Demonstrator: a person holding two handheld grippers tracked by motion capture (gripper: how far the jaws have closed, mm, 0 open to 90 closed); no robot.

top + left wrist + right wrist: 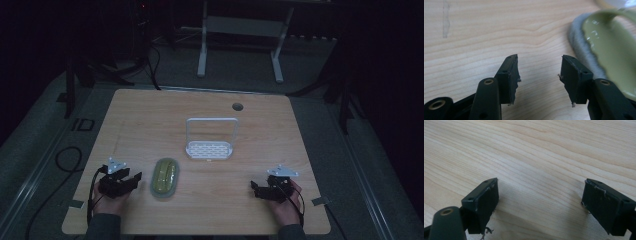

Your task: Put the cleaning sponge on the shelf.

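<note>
Nothing handled yet: left gripper (134,178) and right gripper (255,188), jaws wide and empty, rest on the table (150,115); dish (166,177) at seven o'clock of the rack (210,138).

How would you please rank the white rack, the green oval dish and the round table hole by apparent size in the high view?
1. white rack
2. green oval dish, clearly smaller than the rack's outline
3. round table hole, by far the smallest

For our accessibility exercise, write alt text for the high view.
A wooden table seen from above: the person's left tongs lie open beside a yellow-green oval dish, the right tongs open opposite, a white rack standing mid-table.
</note>
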